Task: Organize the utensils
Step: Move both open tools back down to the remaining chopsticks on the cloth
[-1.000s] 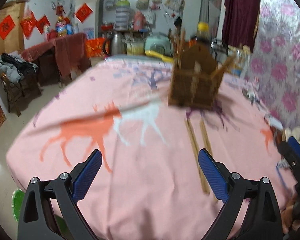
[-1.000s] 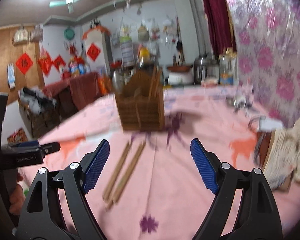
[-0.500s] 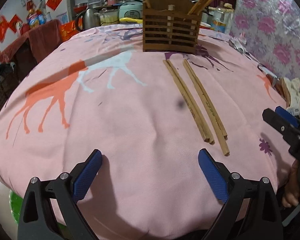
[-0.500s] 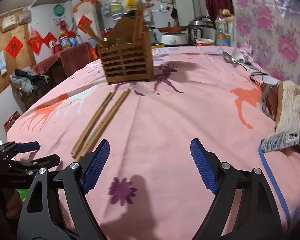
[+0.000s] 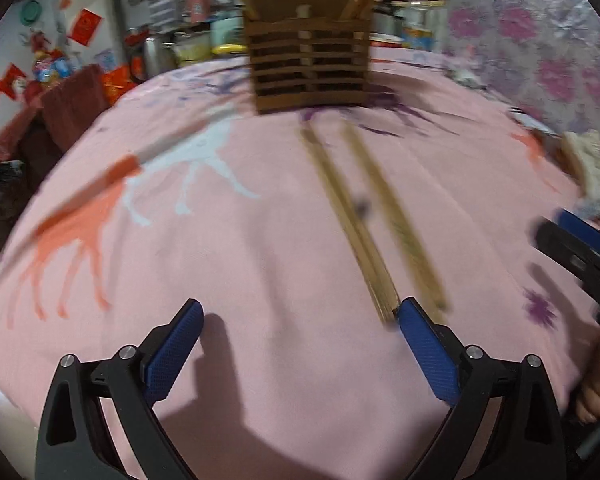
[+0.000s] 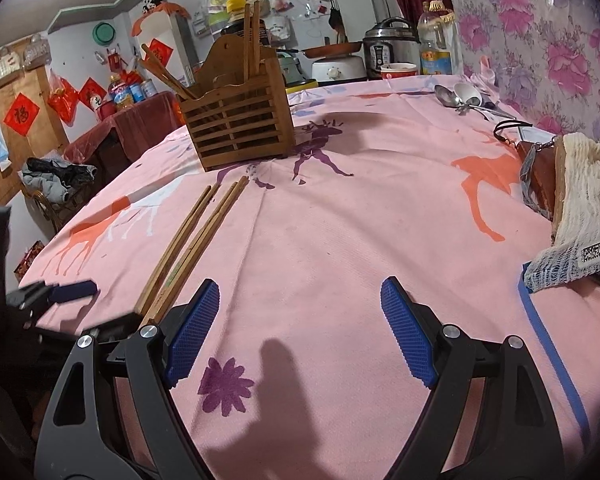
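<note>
Lying: chopsticks (image 5: 356, 220) by left tool (image 5: 300, 316) | both tools wide, empty

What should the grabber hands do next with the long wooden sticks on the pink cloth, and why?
Probably slide the open left gripper rightward so its jaws straddle the loose wooden chopsticks. They lie flat on the pink tablecloth, their near ends beside its right finger, and the slatted wooden holder already stores others.

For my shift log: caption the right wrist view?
Open right gripper over pink tablecloth, loose chopsticks before wooden holder.
</note>
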`<state>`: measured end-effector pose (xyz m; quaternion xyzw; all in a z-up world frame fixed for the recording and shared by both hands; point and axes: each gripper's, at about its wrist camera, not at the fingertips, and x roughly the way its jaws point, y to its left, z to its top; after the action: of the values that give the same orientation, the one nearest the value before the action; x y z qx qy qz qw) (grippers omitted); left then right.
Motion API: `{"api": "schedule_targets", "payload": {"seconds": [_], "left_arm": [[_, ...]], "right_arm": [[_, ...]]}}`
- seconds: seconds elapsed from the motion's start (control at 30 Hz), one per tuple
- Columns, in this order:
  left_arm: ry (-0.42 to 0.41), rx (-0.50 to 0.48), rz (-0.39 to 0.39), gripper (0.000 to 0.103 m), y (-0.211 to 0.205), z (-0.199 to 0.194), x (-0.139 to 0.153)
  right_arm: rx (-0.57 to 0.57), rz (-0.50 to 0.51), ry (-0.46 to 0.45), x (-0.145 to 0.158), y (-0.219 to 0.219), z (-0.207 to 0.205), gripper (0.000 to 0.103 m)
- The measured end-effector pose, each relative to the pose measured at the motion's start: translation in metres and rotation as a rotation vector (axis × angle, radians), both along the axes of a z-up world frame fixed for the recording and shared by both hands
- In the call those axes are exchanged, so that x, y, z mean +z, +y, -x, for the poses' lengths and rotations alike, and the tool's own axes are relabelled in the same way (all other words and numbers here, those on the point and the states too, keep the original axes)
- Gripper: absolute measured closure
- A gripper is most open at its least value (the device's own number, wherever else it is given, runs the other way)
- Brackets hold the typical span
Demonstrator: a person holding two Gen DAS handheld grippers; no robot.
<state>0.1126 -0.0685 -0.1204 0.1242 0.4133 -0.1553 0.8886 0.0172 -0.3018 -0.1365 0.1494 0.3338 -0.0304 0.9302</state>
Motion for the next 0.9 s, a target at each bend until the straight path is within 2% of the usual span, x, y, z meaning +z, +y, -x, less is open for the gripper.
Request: {"api": "schedule_targets", "payload": {"seconds": [0.07, 0.17, 0.3, 0.5, 0.63, 0.67, 0.73, 0.8, 0.9], "left_arm": [[0.0, 0.086, -0.018, 0.006, 0.015, -0.016, 0.002], [0.031, 0.138, 0.045, 0.006, 0.046, -0.026, 0.007], [0.022, 0.118, 0.091, 0.006, 0.061, -0.016, 0.012], [-0.007, 0.05, 0.068, 0.006, 0.047, -0.004, 0.015], [-0.02, 0.049, 0.003, 0.008, 0.037, -0.004, 0.004], [-0.007, 0.054, 0.017, 0.012, 0.039, -0.008, 0.001], [0.005, 0.063, 0.053, 0.027, 0.043, -0.011, 0.002], [0.015, 0.052, 0.083, 0.046, 0.043, -0.012, 0.004], [0.01, 0.047, 0.099, 0.063, 0.039, -0.011, 0.003]], "right_arm": [[0.0, 0.0, -0.001, 0.0, 0.0, 0.0, 0.023], [-0.001, -0.003, -0.002, 0.0, -0.001, 0.0, 0.023], [0.0, 0.002, -0.002, 0.0, 0.0, 0.0, 0.023], [-0.001, 0.003, -0.004, 0.001, -0.001, 0.0, 0.023], [0.001, 0.005, -0.006, 0.001, -0.001, 0.001, 0.023], [0.003, 0.009, -0.007, 0.001, 0.0, 0.0, 0.023], [0.006, 0.016, -0.009, 0.001, 0.002, 0.0, 0.023], [0.008, 0.018, -0.011, 0.002, 0.002, 0.0, 0.023], [0.009, 0.02, -0.013, 0.001, 0.003, 0.001, 0.023]]}}
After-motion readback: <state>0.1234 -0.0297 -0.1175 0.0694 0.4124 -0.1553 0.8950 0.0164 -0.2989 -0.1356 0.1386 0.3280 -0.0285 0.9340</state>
